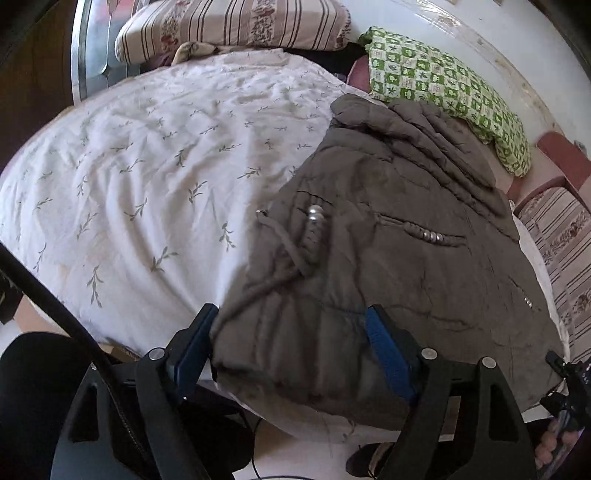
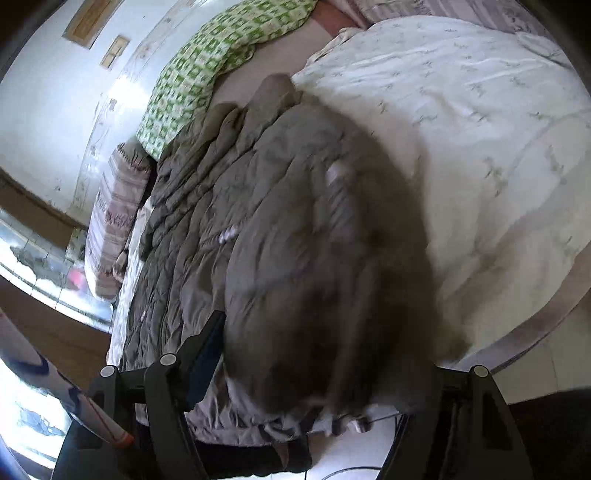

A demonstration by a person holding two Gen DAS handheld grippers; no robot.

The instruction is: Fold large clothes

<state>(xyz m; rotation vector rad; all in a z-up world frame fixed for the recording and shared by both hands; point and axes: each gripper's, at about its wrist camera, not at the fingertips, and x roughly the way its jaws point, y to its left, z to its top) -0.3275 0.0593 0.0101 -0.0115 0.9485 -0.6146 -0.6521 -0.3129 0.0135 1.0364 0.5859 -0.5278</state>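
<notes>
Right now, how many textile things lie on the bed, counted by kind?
Brown padded jacket: 1
White leaf-print quilt: 1
Green checked pillow: 1
Striped floral pillows: 2, one at the head, one at the right side
Total: 5

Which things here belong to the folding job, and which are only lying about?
For the job:
- brown padded jacket
- left claw, open around the jacket's hem
- right claw, jacket between its fingers; blurred

Lying about:
- green checked pillow
- striped floral pillow
- white leaf-print quilt
</notes>
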